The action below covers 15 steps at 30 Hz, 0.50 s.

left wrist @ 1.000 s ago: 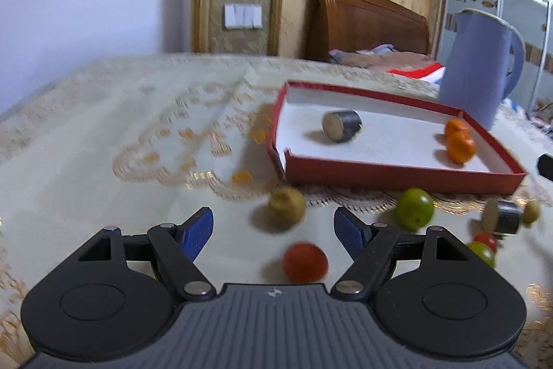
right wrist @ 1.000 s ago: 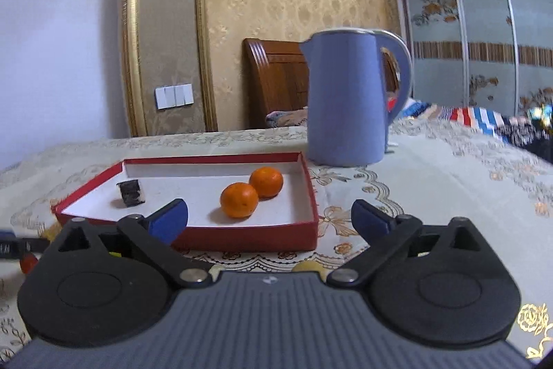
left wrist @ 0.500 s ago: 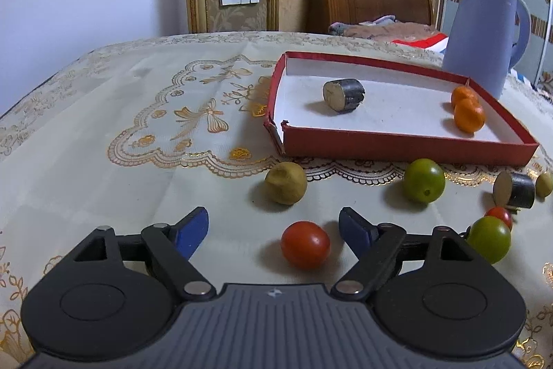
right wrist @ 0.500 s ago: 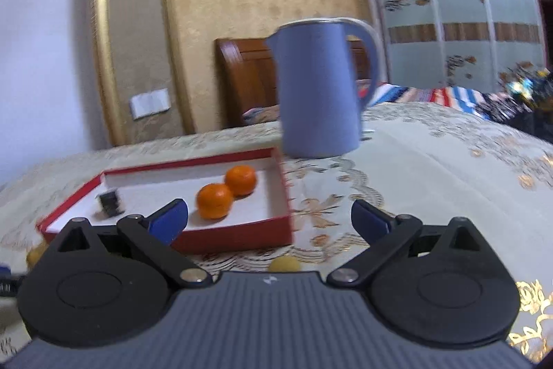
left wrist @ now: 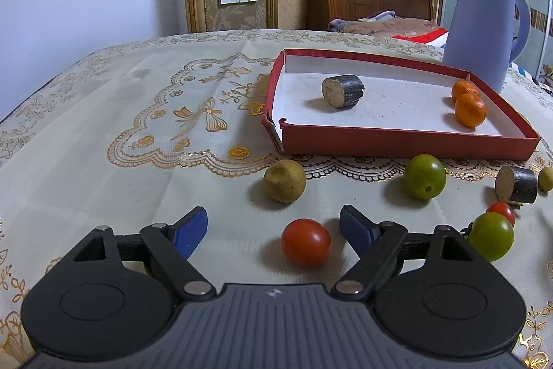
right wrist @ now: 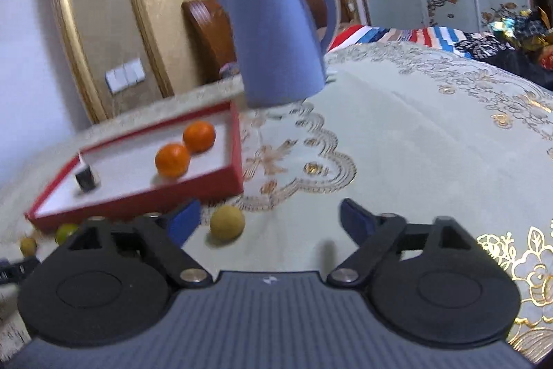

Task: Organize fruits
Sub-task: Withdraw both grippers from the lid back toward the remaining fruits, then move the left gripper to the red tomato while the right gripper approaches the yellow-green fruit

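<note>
Two oranges: side by side in the red tray (left wrist: pixel 397 144), one orange (left wrist: pixel 470 109) in front, the other orange (left wrist: pixel 465 89) behind, at the tray's right end.
Dark cylinders: two; one cylinder (left wrist: pixel 343 91) lies on its side in the tray, the second cylinder (left wrist: pixel 516 185) lies on the surface (left wrist: pixel 121 178) right of the green fruits.
Green fruits: two on the surface; one green fruit (left wrist: pixel 424 176) just in front of the tray wall, the other green fruit (left wrist: pixel 490 236) nearer the camera at right.
Red tomatoes: two; the large tomato (left wrist: pixel 306 242) sits between the left fingers, a small tomato (left wrist: pixel 503 211) touches the nearer green fruit.
Yellowish fruits: one brown-yellow fruit (left wrist: pixel 284 181) left of centre, one small one (left wrist: pixel 546 178) at the right edge; the right wrist view shows a yellow fruit (right wrist: pixel 227 223) just in front of the tray corner.
Left gripper (left wrist: pixel 274 223): fingers spread and just opened further, the large tomato close to the right-hand finger, no pad pressing it.
Right gripper (right wrist: pixel 269 218): fingers apart and just closing in; the yellow fruit lies ahead, near the left-hand finger, not gripped.
Kettle (left wrist: pixel 484 30): one, lilac, upright behind the tray's far right corner.
Edges: tray's near left corner is torn open.
Open room: bare cloth left of the tray and right of the kettle.
</note>
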{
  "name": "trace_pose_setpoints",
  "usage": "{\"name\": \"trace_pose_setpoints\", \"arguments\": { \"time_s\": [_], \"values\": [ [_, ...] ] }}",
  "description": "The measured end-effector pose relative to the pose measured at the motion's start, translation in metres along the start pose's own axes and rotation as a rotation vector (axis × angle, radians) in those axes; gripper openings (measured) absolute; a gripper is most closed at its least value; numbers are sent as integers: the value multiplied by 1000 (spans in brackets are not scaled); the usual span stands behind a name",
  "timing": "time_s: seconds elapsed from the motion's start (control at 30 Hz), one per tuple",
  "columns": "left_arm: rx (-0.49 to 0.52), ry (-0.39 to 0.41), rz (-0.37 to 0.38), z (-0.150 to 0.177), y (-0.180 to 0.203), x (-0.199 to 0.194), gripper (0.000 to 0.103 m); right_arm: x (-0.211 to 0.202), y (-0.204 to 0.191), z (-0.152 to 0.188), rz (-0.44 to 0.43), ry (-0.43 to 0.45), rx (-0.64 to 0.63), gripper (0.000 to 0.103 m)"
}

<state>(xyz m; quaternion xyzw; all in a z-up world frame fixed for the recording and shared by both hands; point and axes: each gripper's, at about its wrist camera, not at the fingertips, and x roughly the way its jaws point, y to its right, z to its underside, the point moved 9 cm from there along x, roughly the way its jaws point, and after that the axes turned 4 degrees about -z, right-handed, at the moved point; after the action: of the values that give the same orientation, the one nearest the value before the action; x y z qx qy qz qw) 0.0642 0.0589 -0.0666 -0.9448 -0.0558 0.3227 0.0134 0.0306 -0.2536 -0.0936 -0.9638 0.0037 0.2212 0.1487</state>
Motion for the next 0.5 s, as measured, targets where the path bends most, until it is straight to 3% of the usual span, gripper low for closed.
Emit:
{"name": "trace_pose_setpoints", "arguments": {
  "time_s": [0.13, 0.2, 0.5],
  "values": [
    [-2, -2, 8, 0, 1, 0, 88, 15, -9, 4, 18, -73, -62, 58],
    [4, -8, 23, 0, 3, 1, 94, 22, -14, 3, 19, -82, -83, 58],
    [5, -9, 24, 0, 3, 2, 94, 44, -34, 0, 36, -113, -180, 56]
  ]
}}
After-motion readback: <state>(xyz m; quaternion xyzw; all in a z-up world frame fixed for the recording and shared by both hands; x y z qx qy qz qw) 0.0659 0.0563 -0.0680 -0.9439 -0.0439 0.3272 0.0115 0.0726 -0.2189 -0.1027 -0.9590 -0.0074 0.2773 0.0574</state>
